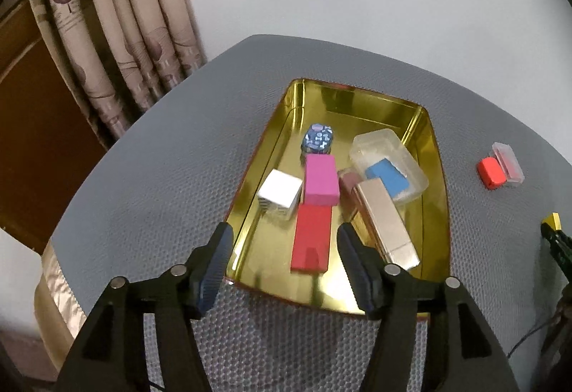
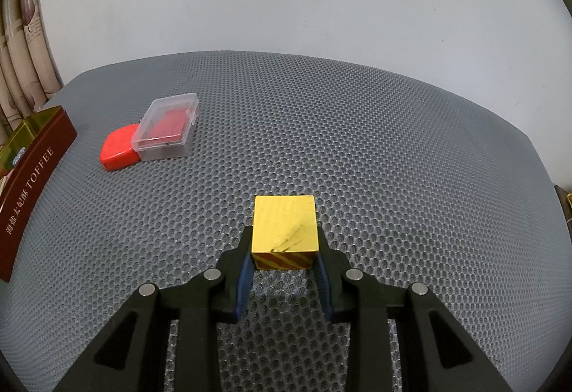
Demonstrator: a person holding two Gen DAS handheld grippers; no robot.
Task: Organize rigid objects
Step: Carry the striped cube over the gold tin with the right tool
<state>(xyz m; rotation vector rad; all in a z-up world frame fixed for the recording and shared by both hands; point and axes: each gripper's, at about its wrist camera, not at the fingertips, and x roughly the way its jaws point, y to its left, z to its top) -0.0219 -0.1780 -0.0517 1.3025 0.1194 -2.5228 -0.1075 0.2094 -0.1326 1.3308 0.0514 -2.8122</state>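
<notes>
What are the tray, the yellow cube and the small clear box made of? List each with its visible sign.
Tray: likely tinplate, mirror-gold inside; it reflects the blocks.
Yellow cube, held in the right gripper: probably painted wood; matte face, dark scuffs.
Small clear box: transparent hard plastic; red contents show through, with a moulded latch.
</notes>
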